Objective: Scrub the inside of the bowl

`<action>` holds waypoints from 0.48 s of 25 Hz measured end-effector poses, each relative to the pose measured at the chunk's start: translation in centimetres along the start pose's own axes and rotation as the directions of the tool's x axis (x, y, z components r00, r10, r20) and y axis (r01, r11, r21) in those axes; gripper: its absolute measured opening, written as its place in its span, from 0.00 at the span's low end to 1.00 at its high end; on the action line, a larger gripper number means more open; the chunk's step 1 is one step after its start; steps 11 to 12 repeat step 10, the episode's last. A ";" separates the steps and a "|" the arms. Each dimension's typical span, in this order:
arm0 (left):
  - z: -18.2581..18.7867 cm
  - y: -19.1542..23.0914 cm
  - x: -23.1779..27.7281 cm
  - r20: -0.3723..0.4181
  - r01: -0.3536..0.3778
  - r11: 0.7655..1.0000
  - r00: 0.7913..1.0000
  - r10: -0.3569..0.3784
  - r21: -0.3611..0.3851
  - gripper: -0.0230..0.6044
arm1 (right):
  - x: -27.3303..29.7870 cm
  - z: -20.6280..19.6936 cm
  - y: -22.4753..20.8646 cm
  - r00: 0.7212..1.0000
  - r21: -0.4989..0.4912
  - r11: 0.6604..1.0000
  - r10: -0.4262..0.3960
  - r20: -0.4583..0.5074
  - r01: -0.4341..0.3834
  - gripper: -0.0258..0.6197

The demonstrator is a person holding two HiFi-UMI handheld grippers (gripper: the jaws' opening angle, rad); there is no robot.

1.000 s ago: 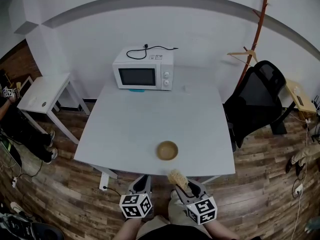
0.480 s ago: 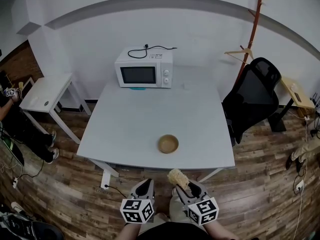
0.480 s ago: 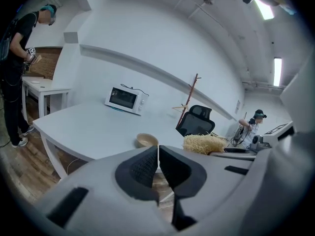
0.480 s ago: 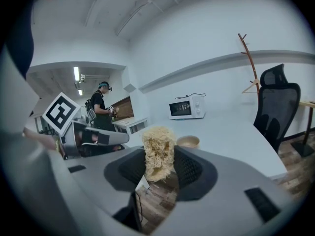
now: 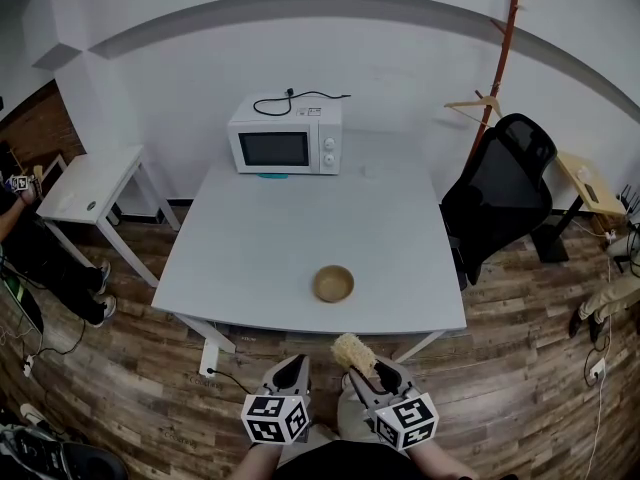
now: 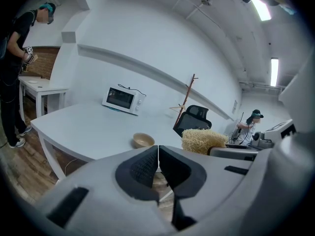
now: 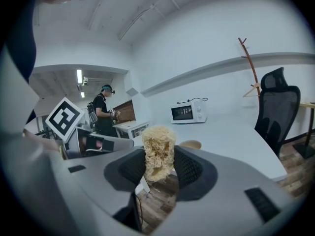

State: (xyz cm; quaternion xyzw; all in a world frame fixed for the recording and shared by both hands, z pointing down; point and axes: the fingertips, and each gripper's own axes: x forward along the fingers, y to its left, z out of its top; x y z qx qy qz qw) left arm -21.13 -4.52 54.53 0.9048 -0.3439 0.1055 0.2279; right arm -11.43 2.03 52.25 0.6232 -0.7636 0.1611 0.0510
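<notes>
Two hand-held grippers hang short of the near edge of the white table (image 5: 250, 258): the left gripper (image 5: 292, 370), jaws just closed together on nothing, and the right gripper (image 5: 368, 373), pinching a pale fibrous scrubbing pad (image 5: 352, 351). Ahead, slightly left of the pad, the round wooden bowl (image 5: 334, 284) sits mouth-up near that edge, nearer the right gripper, the path unobstructed; a white microwave (image 5: 285, 136) stands far behind.
</notes>
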 end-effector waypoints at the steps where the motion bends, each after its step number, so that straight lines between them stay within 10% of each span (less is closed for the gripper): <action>1: 0.0 0.0 0.0 0.001 0.000 1.000 1.000 0.000 0.000 0.07 | 0.0 0.0 0.0 1.000 -0.002 1.000 0.001 0.001 -0.001 0.30; 12: -0.1 0.3 -0.2 -0.004 -0.003 1.000 1.000 0.003 -0.004 0.07 | 0.3 0.1 0.4 1.000 -0.014 1.000 0.009 0.001 -0.009 0.30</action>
